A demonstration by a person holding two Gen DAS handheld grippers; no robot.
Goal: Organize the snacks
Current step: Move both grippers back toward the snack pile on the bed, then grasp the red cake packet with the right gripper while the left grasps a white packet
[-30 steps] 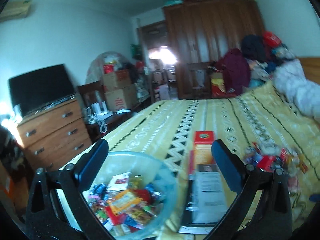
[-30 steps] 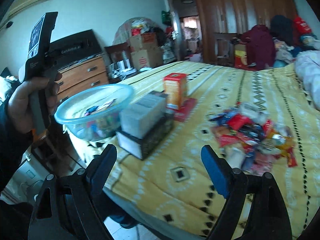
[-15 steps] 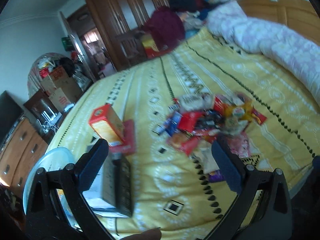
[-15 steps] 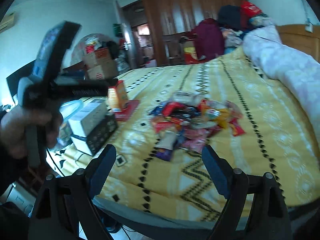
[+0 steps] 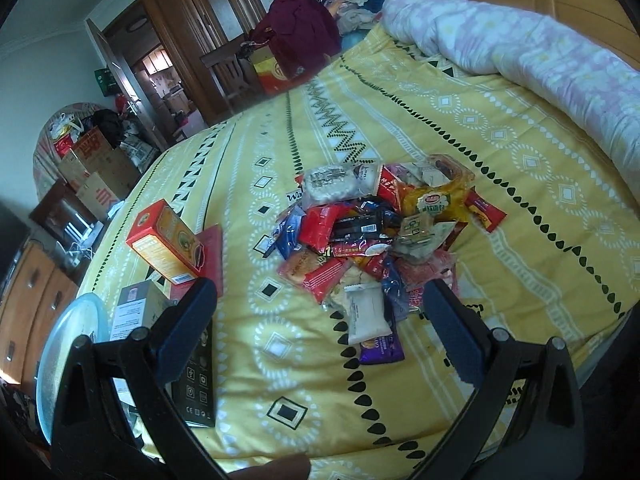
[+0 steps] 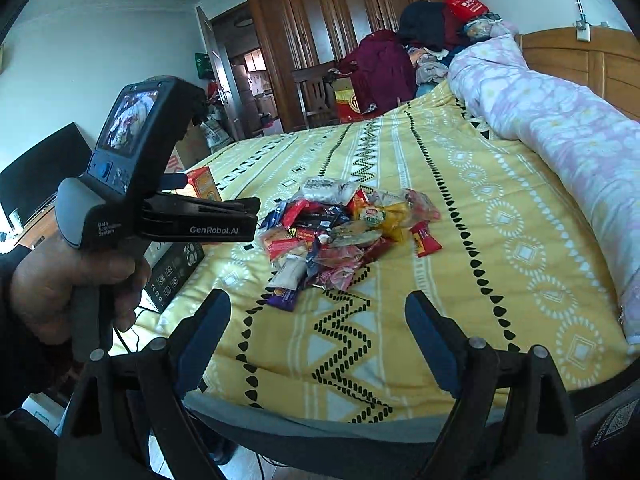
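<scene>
Item: snack pile [image 5: 372, 236] heaped mid-bed [image 5: 520, 184]; I'm aiming left tool [image 5: 320, 312] & right tool [image 6: 318, 312], both gaping, empty, for sorting.

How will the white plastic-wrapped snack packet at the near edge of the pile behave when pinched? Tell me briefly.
The white plastic-wrapped snack packet looks puffy and thin-skinned, so it would probably dent and feel light. Its glossy film may slip between the pads. It overlaps the purple wrapper beneath, so lifting it could drag that one along. Both the left gripper and the right gripper stand open and empty.
</scene>
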